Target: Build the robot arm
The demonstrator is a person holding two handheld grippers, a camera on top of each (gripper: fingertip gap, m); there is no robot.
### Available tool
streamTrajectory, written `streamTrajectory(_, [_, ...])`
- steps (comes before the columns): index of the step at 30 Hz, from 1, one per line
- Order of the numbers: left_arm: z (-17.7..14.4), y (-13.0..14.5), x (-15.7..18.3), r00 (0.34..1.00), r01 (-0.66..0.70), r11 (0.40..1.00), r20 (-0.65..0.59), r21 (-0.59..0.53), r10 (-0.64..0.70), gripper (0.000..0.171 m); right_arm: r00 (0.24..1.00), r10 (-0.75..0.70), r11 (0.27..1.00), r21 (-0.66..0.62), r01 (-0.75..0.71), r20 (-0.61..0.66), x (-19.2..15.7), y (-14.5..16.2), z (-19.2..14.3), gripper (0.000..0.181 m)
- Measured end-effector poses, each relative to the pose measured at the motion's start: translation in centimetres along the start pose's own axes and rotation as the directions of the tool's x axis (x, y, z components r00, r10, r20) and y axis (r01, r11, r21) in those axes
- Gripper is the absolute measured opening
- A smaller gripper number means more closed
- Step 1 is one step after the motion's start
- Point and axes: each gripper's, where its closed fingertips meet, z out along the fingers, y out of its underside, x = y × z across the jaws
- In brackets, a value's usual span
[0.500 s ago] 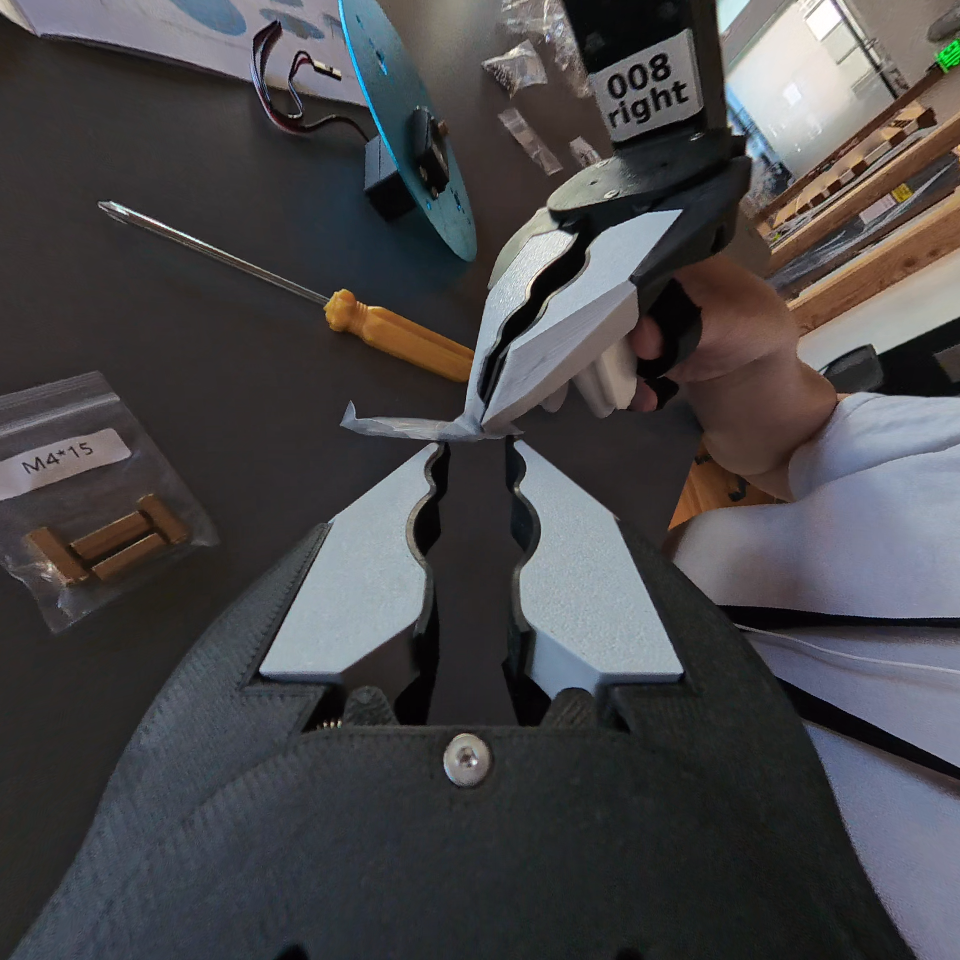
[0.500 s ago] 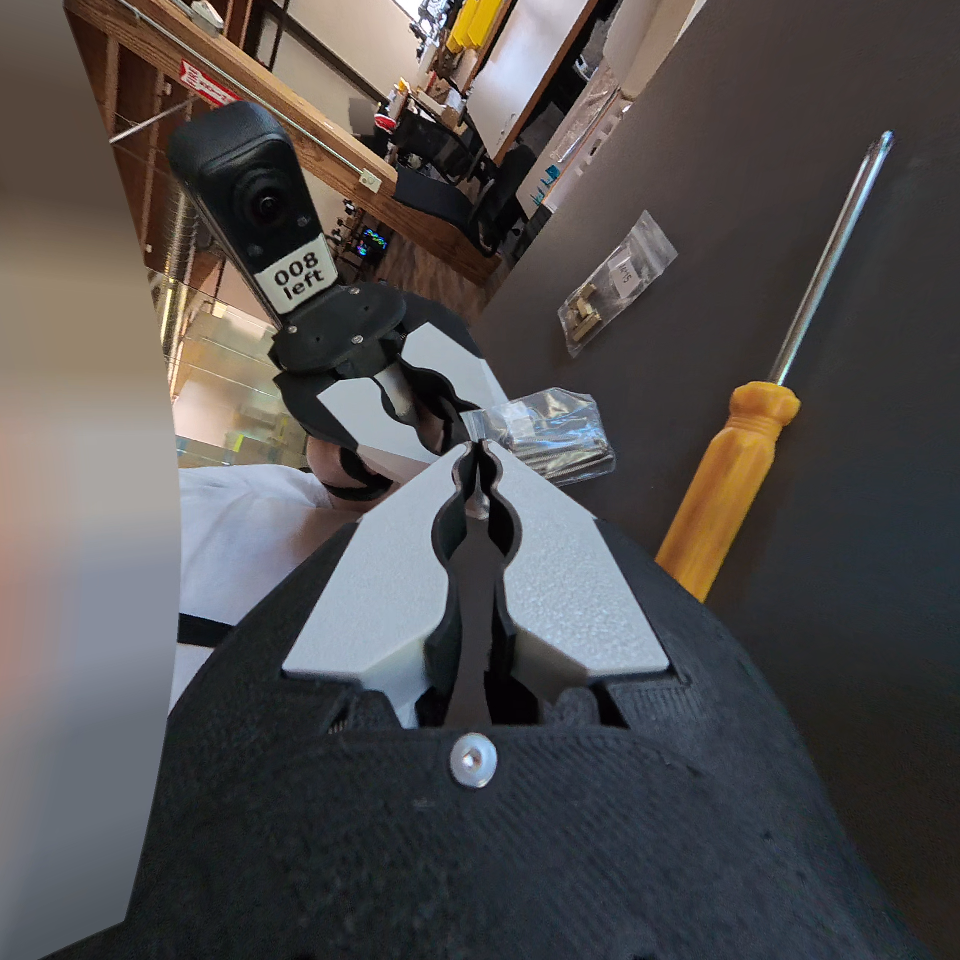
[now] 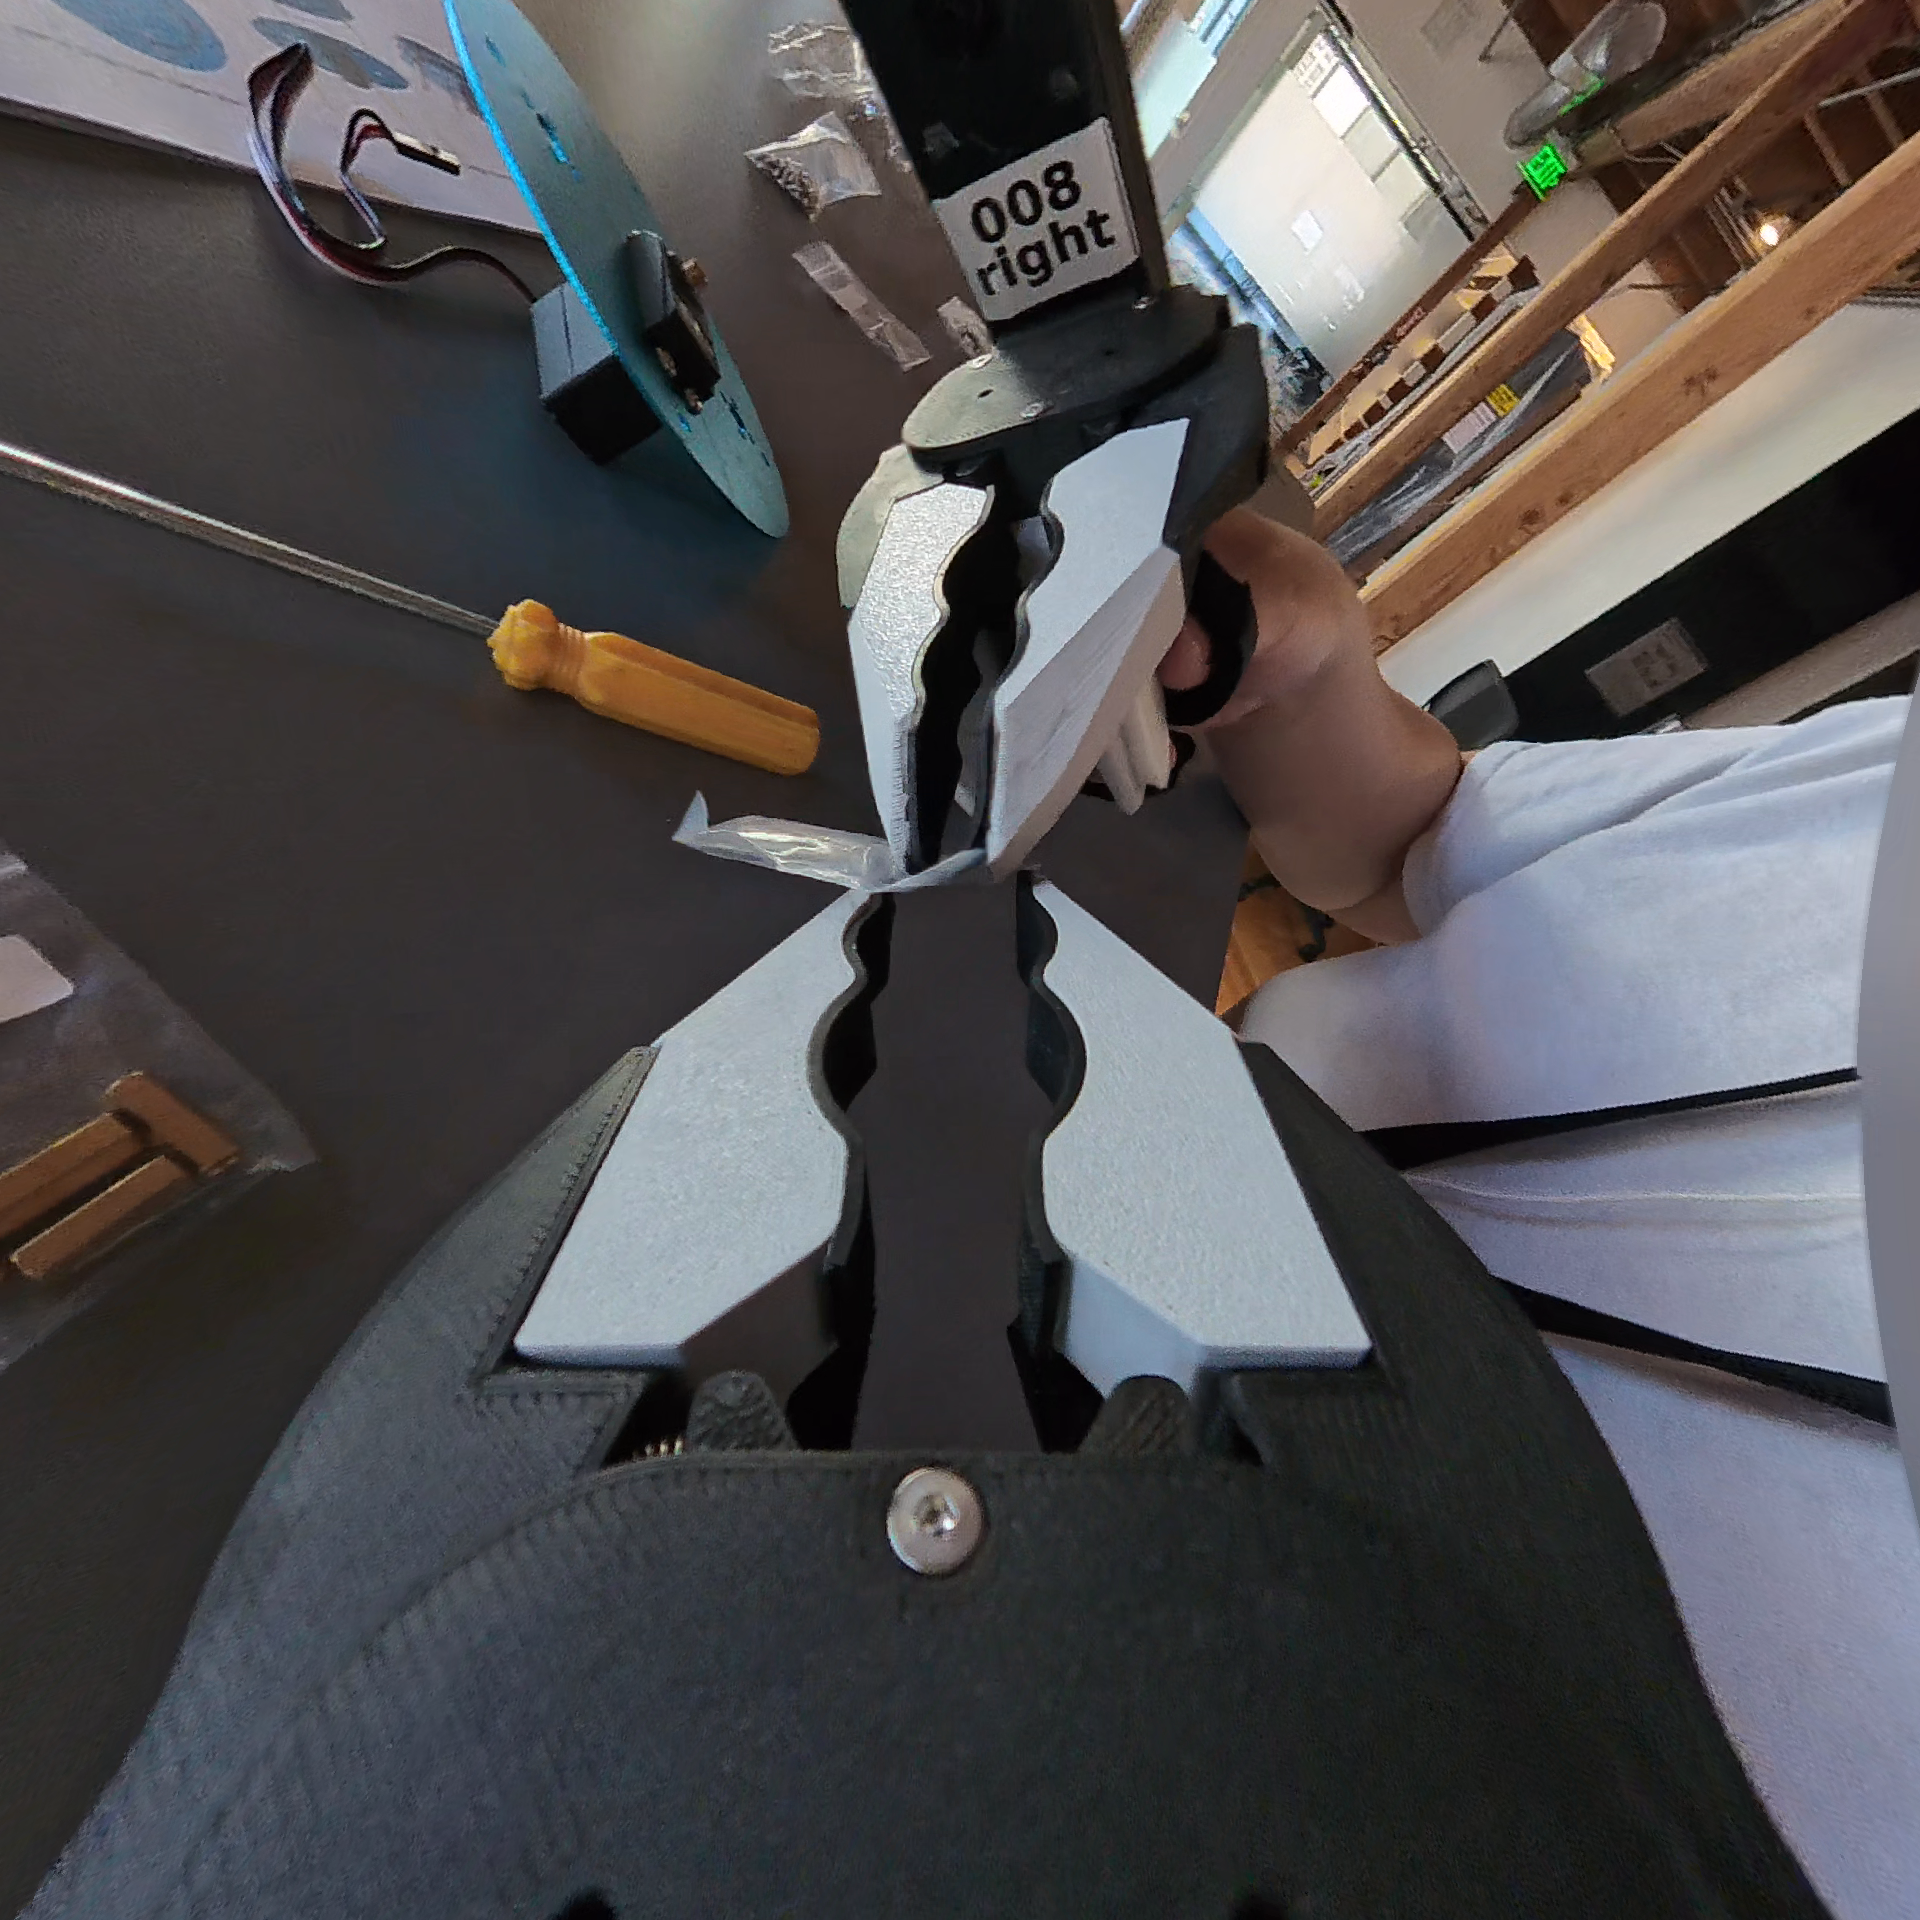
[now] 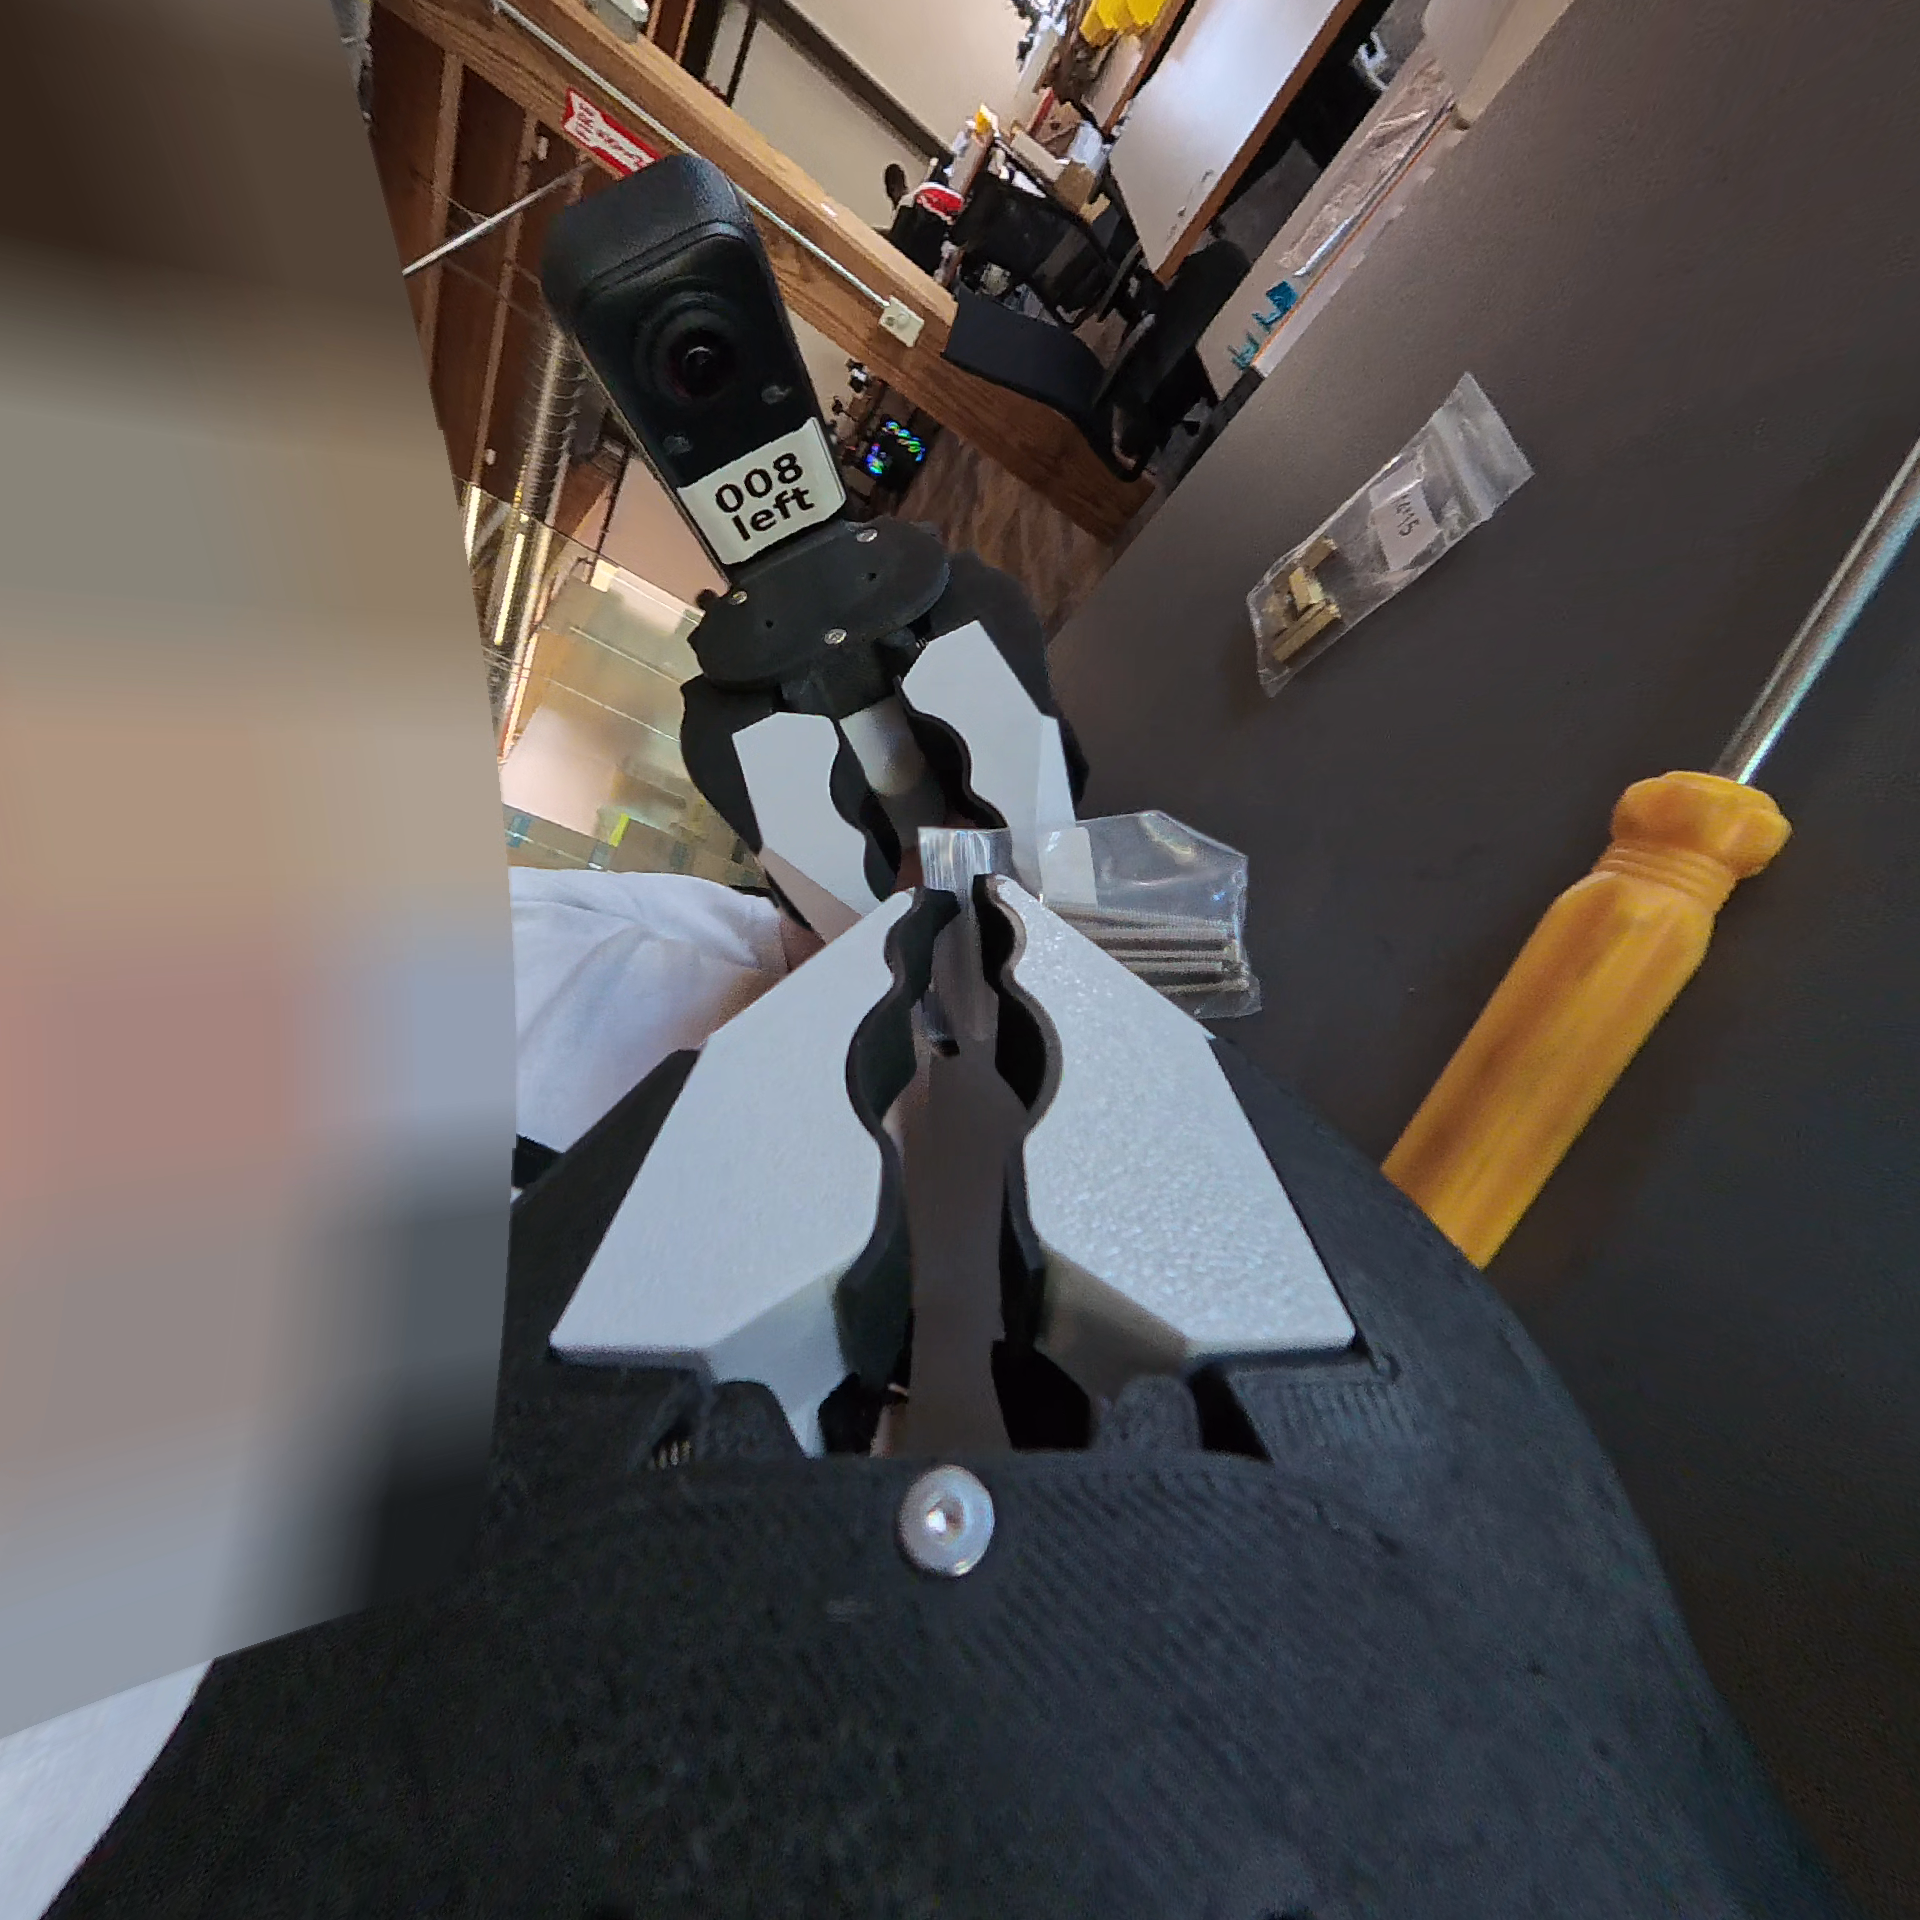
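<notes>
We pinch a clear plastic bag in our right gripper while our left gripper gapes just beside it, near the yellow screwdriver.

Matt dark surface; glossy clear plastic bag w/ metal screws; screwdriver: amber plastic handle, shiny steel shaft; hand-held gripper fingers: grainy grey plastic.

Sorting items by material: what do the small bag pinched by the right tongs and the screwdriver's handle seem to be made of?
The small clear bag looks like thin glossy plastic film: see-through, crinkled, with bright glints; the thin grey rods inside look metallic. The amber-yellow screwdriver handle looks like hard moulded plastic, slightly translucent with ridges. Its shaft shines like polished steel.
</notes>
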Motion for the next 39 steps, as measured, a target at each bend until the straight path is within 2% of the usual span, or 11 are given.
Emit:
streamTrajectory(12, [-0.1,-0.8,0.8,0.994,-0.089,0.996,-0.058,0.023,0.091,0.027,0.998,-0.004,1.0,0.003,0.004,0.069,-1.0,-0.3,-0.4,0.009])
streamTrajectory(16, [0.1,-0.8,0.6,0.993,-0.115,0.993,-0.027,0.011,0.115,0.026,0.999,-0.039,0.999,0.001,0.039,0.035,-0.8,-0.3,-0.5,0.01])
streamTrajectory(19, [0.2,-0.7,-0.1,0.989,-0.147,0.989,0.031,-0.01,0.147,0.022,0.998,-0.065,0.998,-0.012,0.065,0.011,-0.9,-0.2,-0.4,0.019])
streamTrajectory(23, [0.6,-0.4,-0.7,0.975,-0.197,0.979,0.097,-0.052,0.201,0.021,0.987,-0.135,0.991,-0.035,0.132,-0.087,0.0,0.0,-0.4,0.017])
streamTrajectory(29, [1.0,0.1,-0.6,0.963,-0.24,0.966,0.104,-0.091,0.249,0.029,0.986,-0.133,0.99,-0.048,0.129,-0.103,0.5,0.2,-0.6,0.013])
streamTrajectory(39, [1.3,0.4,-1.0,0.96,-0.232,0.965,0.13,-0.12,0.247,0.027,0.97,-0.179,0.983,-0.065,0.17,-0.162,1.3,0.3,-0.8,0.011])
